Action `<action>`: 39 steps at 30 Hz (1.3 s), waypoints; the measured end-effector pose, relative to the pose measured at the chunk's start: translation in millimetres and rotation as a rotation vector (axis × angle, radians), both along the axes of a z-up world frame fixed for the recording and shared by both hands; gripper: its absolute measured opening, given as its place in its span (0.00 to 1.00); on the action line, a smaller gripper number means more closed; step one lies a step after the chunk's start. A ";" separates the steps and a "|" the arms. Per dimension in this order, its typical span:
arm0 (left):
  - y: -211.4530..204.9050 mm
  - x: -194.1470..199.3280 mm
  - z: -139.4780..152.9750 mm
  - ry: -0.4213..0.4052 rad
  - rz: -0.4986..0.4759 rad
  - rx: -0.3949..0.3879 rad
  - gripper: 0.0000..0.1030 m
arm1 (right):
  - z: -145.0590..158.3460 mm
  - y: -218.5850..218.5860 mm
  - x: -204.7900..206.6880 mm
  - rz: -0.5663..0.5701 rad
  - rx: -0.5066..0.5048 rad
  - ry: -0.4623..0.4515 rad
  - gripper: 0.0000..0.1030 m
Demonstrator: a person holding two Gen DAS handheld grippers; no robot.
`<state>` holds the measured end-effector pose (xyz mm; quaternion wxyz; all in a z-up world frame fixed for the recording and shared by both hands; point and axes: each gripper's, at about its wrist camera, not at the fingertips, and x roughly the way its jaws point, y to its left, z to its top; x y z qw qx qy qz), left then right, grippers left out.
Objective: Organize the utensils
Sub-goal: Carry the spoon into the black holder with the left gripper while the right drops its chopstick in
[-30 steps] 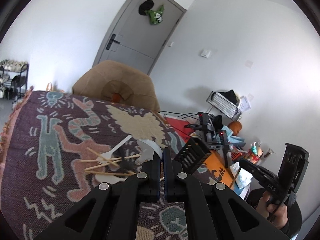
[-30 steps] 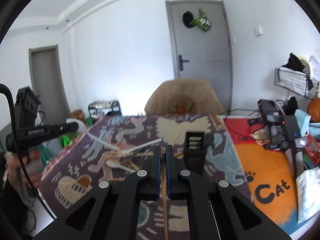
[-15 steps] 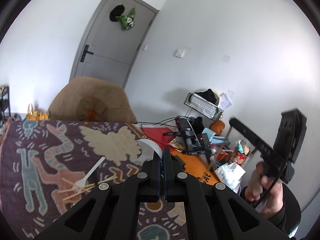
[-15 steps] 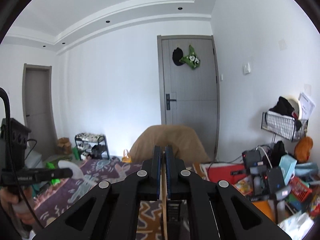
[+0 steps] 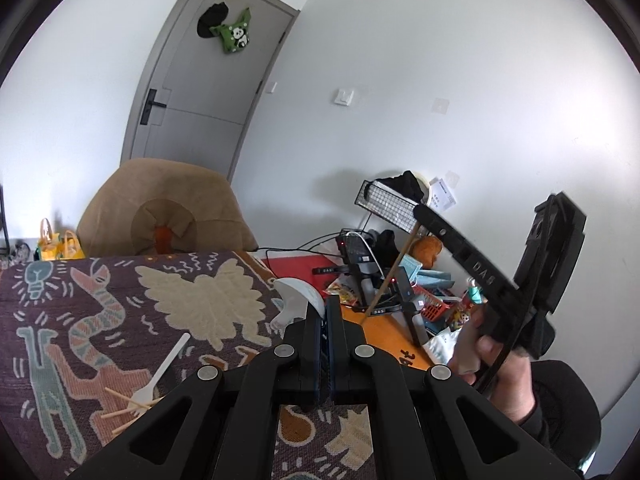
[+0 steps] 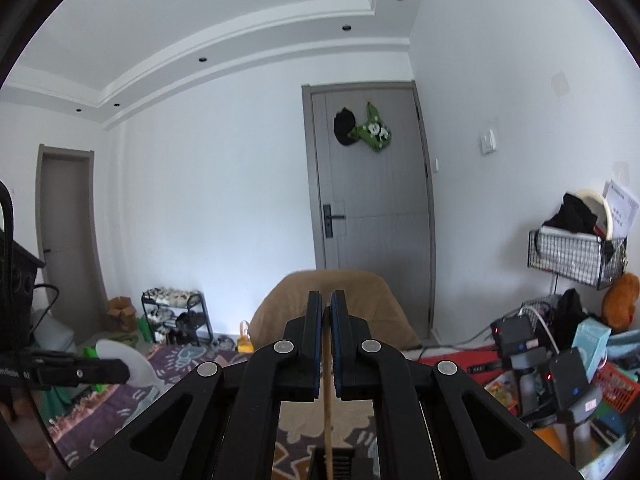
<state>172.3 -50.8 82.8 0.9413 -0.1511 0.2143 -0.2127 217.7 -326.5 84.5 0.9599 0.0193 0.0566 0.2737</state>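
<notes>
**Both tools loaded above the bench**

While my left tool (image 5: 327,312) sits with its jaws pressed together on a white plastic spoon (image 5: 298,300), whose bowl sticks out just past the fingertips, my right tool (image 6: 327,308) is pinched narrow on 1 wooden chopstick (image 6: 328,408) that runs down between its fingers. In the left wrist view I see the right tool raised beyond the right edge of the bench (image 5: 120,320), with the chopstick slanting down from it over the orange mat (image 5: 384,332).

On the patterned cloth toward the near left corner of the bench lie a white plastic fork (image 5: 160,376) and a few loose chopsticks (image 5: 120,412), crossing under the fork's head. A black slotted holder (image 6: 340,464) shows at the bottom edge of the right wrist view, directly below the held chopstick; I cannot tell whether they touch.
</notes>
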 end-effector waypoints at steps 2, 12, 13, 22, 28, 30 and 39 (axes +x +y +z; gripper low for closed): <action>-3.5 5.7 0.3 0.010 -0.009 -0.001 0.01 | -8.4 -1.5 6.9 -0.012 -0.014 0.063 0.24; -31.8 28.0 4.0 0.041 -0.081 0.035 0.01 | -39.8 -58.5 -17.7 -0.103 0.136 0.183 0.62; -35.5 29.9 4.2 0.046 -0.088 0.043 0.01 | -44.5 -63.2 -21.6 -0.109 0.148 0.195 0.62; -70.1 47.3 -4.0 0.117 -0.160 0.112 0.01 | -98.5 -94.5 -31.8 -0.185 0.213 0.328 0.62; -88.2 63.2 -10.6 0.175 -0.178 0.148 0.07 | -125.2 -102.3 -30.6 -0.198 0.221 0.407 0.62; -90.8 69.3 -13.3 0.193 -0.162 0.163 0.39 | -131.2 -103.4 -30.8 -0.191 0.223 0.423 0.62; -55.8 56.3 -23.1 0.165 -0.049 0.128 0.85 | -139.7 -97.3 -34.1 -0.173 0.198 0.438 0.62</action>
